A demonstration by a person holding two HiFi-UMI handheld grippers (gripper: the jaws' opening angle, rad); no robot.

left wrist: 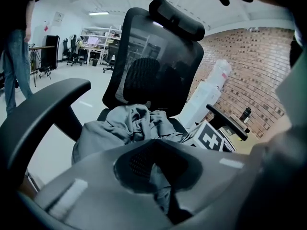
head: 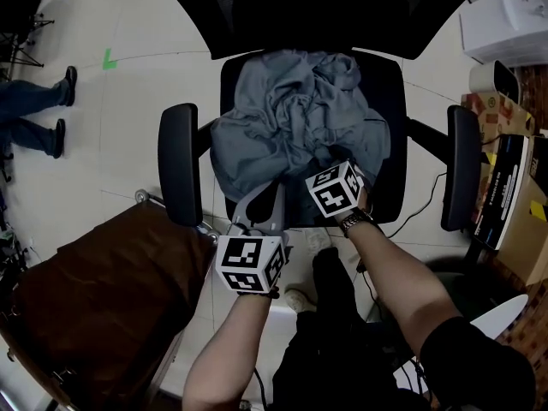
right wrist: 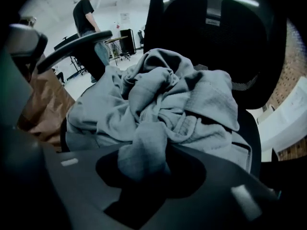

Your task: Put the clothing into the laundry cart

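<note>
A crumpled grey fabric garment [head: 291, 114] lies on a black office chair [head: 177, 165].
Left claw [left wrist: 156, 145] and right claw [right wrist: 144, 155] each pinch its folds.

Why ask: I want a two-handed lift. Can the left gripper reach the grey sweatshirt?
Likely yes: nothing blocks it, and the left gripper looks closed on a fold of the grey sweatshirt.

Grey clothing [head: 291, 118]; black chair [head: 177, 161]; brown laundry cart [head: 103, 306].

Armrests [head: 178, 163] L & R of seat [head: 387, 178] — backrest [head: 342, 7] behind, front open, cart [head: 94, 298] front-L
</note>
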